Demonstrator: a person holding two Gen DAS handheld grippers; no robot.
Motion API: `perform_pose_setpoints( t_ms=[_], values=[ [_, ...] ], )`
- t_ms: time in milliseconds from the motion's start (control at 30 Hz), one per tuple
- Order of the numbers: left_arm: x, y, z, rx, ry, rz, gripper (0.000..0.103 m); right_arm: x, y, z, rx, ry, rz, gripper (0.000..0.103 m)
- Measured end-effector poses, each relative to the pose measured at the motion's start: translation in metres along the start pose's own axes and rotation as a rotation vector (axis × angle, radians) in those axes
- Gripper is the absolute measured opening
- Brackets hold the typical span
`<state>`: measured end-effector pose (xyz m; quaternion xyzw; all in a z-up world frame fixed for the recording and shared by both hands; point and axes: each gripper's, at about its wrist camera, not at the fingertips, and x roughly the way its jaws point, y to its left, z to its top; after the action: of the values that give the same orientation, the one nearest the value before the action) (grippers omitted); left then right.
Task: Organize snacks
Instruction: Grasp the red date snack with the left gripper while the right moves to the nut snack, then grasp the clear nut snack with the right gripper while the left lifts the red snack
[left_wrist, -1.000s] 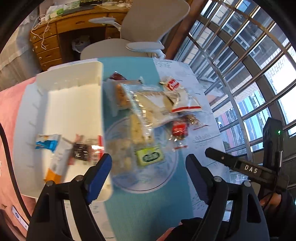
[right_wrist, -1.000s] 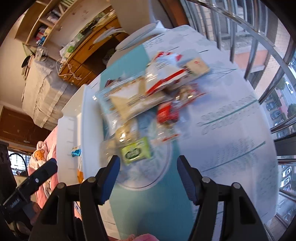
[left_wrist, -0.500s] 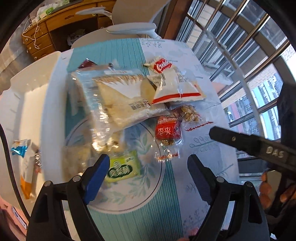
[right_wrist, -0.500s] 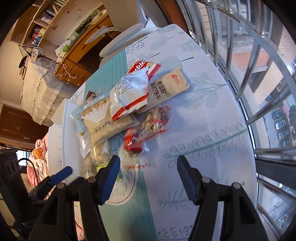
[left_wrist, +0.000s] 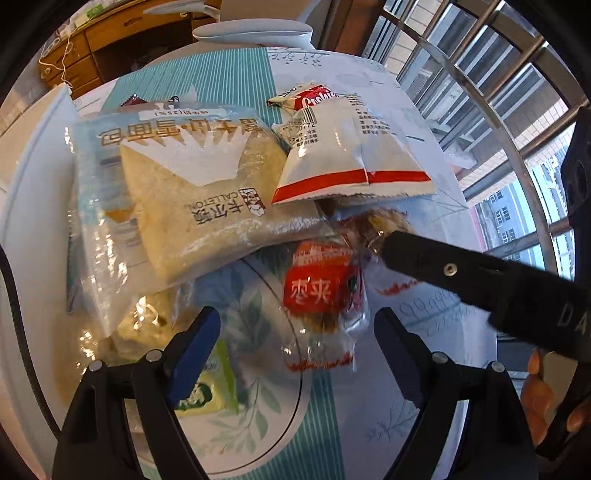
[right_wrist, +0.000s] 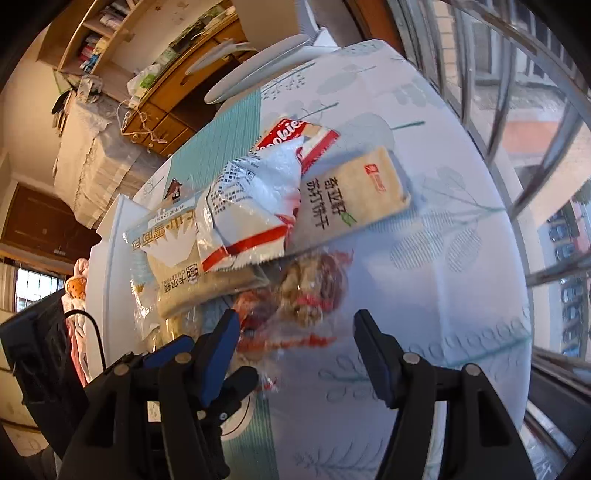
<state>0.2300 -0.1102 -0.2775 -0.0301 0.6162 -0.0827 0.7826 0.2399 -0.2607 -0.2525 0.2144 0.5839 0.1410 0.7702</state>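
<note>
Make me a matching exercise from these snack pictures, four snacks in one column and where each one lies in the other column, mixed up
Things:
1. big bread pack
2. white pouch with a red stripe
3. red date snack
4. green packet

Places:
A. behind the left hand-held gripper's left finger
B. lying partly on the bread pack
C. between the left hand-held gripper's open fingers
D. beside the white bin

Pairs: 1-D, 2-B, 3-C, 4-A

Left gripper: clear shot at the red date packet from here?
Probably yes. The left gripper is open with the red date packet lying uncovered just ahead between its fingers. One risk: the right gripper's finger sits close beside the packet.
</note>
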Motion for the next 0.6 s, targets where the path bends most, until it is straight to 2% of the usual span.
perform_pose_setpoints(
  t_ms=[100,233,333,467,600],
  values=[
    [0.008,-0.001,0.003,0.007,0.010,-0.002,0.075,0.008,0.003,0.005,-0.036,0.013,-0.009,0.064],
    [0.016,-0.002,0.007,0.008,0.015,-0.034,0.071,0.016,0.006,0.007,-0.061,0.027,-0.019,0.061],
    [0.020,-0.007,0.008,0.026,0.014,-0.065,0.059,0.019,0.007,0.008,-0.068,0.029,-0.025,0.059],
    [0.024,-0.010,0.011,0.030,0.010,-0.071,0.056,0.021,0.008,0.009,-0.081,0.035,-0.032,0.058],
    [0.022,-0.007,0.009,0.015,-0.003,-0.095,0.048,0.019,0.003,0.009,-0.065,0.030,-0.019,0.055]
  ],
)
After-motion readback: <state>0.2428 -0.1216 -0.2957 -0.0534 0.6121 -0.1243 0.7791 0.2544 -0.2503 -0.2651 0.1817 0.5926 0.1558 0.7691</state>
